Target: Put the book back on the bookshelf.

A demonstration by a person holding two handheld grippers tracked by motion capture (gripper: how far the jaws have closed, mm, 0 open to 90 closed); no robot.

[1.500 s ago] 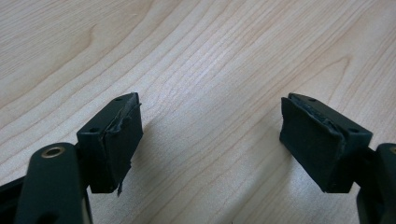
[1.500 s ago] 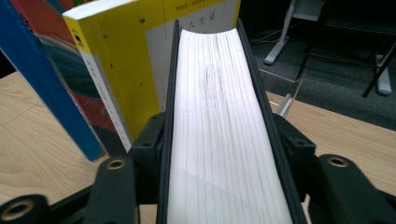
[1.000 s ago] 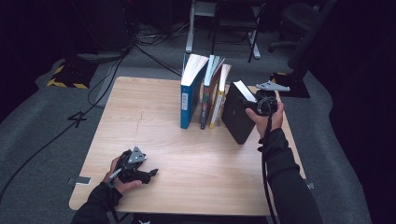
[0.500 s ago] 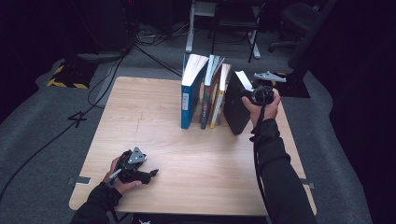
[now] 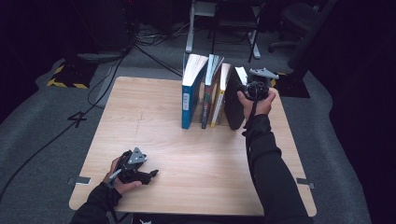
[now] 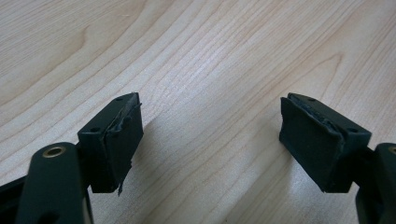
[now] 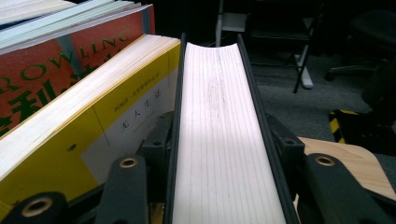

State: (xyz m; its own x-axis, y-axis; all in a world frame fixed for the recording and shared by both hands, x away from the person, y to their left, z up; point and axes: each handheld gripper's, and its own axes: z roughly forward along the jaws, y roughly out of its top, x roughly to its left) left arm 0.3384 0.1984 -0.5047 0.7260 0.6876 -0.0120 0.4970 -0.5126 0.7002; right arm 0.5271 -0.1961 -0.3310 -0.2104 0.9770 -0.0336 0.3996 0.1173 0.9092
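- Right gripper (image 7: 223,182): jaws clamped on the black book (image 5: 233,105), one each side of its covers; page edge runs up between them.
- Since a sec ago the black book has swung from a lean, apart from the row, to upright beside the yellow book (image 5: 221,93) – touching, prob.; hard to tell.
- So shelving looks nearly done; release next.
- Left gripper (image 6: 210,140): jaws wide apart, nothing between, idle on table (image 5: 154,107) near front-left corner.
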